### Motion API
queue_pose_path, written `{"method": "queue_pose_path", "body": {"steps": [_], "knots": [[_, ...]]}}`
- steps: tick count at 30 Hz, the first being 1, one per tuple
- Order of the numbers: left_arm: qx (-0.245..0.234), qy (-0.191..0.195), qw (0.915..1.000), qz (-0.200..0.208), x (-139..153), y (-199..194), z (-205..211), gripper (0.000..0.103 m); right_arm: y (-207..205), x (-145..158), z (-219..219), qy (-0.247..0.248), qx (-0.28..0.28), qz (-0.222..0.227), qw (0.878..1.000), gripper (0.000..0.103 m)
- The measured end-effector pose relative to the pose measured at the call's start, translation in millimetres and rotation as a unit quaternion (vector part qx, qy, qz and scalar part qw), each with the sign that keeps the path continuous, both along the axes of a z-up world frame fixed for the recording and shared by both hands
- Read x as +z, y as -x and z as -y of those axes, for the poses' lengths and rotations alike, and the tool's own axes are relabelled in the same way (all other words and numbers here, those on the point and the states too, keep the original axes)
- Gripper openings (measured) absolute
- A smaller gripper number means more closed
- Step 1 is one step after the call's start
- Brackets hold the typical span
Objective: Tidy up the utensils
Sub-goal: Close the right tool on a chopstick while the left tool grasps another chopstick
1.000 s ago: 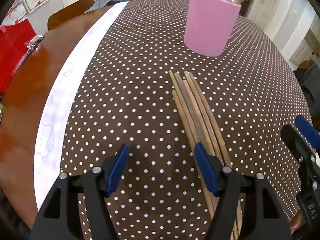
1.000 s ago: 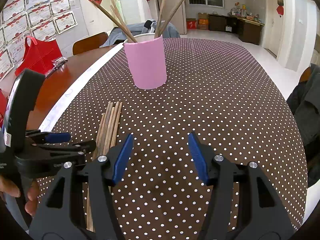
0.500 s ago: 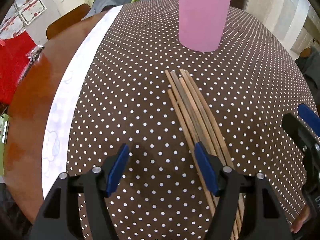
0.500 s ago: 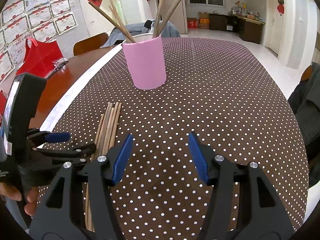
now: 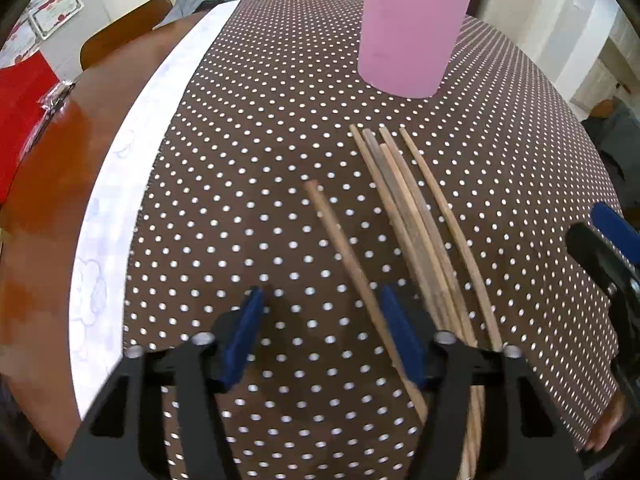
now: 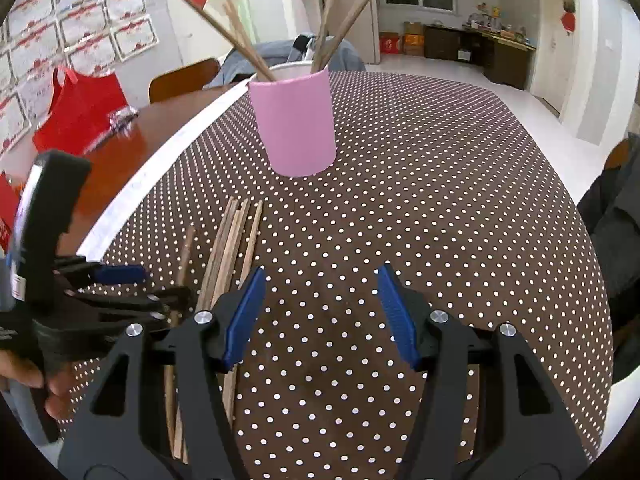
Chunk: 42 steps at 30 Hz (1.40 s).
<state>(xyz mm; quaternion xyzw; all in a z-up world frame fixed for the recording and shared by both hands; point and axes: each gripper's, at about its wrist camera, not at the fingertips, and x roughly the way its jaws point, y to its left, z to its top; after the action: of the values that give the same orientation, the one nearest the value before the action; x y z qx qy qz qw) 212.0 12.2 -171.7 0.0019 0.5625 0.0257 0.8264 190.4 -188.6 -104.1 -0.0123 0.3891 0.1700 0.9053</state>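
1. Left claw (image 5: 322, 336) is gaping wide, gripping nothing; one chopstick (image 5: 348, 256) is passing between its jaws.
2. Right claw (image 6: 322, 316) is likewise gaping, empty.
3. Remaining chopsticks (image 5: 416, 216) are lying on the counter (image 6: 440, 200) just before the pink cup (image 6: 296, 124).

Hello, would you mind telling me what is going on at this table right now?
A person holding a gripper in each hand is sorting wooden chopsticks into the pink holder, which already has several standing in it. A bundle of chopsticks lies on the polka-dot tablecloth. One single chopstick sits apart from the bundle, running between the open jaws of the left gripper, not yet clamped. The right gripper hovers open and empty beside the bundle.
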Motion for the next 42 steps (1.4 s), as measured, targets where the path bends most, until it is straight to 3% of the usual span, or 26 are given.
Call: {"method": "queue_pose_path", "body": {"steps": [4, 8, 10, 15, 31, 33, 35, 38, 40, 42], "knots": [[0.004, 0.005, 1.0, -0.003, -3.8, -6.4, -15.6, 0.015, -13.2, -5.6, -10.8, 0.006, 0.029, -0.045, 0.999, 0.058], [-0.004, 0.024, 0.9997, -0.004, -8.4, -21.1, -24.2, 0.007, -30.4, -15.7, -26.0, 0.011, 0.059, -0.105, 0.993, 0.058], [-0.01, 0.031, 0.9995, 0.001, -10.7, -31.0, -28.9, 0.006, -37.0, -18.2, -34.6, 0.018, 0.068, -0.123, 0.99, 0.058], [-0.011, 0.036, 0.9993, 0.001, -19.0, -43.2, -33.6, 0.006, -51.2, -26.3, -51.4, 0.036, 0.076, -0.159, 0.984, 0.036], [-0.005, 0.047, 0.9988, 0.007, -20.0, -65.7, -38.4, 0.006, -79.4, -34.5, -104.0, 0.129, 0.075, -0.194, 0.97, 0.027], [-0.002, 0.05, 0.9987, 0.009, -19.6, -69.0, -36.6, 0.006, -84.7, -34.8, -116.7, 0.138, 0.077, -0.19, 0.969, 0.019], [0.0, 0.052, 0.9986, 0.012, -20.0, -73.2, -34.8, 0.006, -86.8, -35.2, -121.9, 0.134, 0.075, -0.187, 0.97, 0.008], [0.0, 0.058, 0.9982, 0.018, -21.0, -67.9, -43.4, 0.006, -85.8, -36.2, -120.3, 0.117, 0.072, -0.183, 0.973, 0.007], [0.002, 0.067, 0.9974, 0.027, -12.1, -31.0, -44.0, 0.006, -84.2, -37.3, -111.8, 0.101, 0.068, -0.175, 0.977, 0.006], [0.004, 0.078, 0.996, 0.044, -5.4, -28.4, -46.2, 0.006, -83.0, -35.1, -103.6, 0.08, 0.063, -0.163, 0.981, 0.006]]}}
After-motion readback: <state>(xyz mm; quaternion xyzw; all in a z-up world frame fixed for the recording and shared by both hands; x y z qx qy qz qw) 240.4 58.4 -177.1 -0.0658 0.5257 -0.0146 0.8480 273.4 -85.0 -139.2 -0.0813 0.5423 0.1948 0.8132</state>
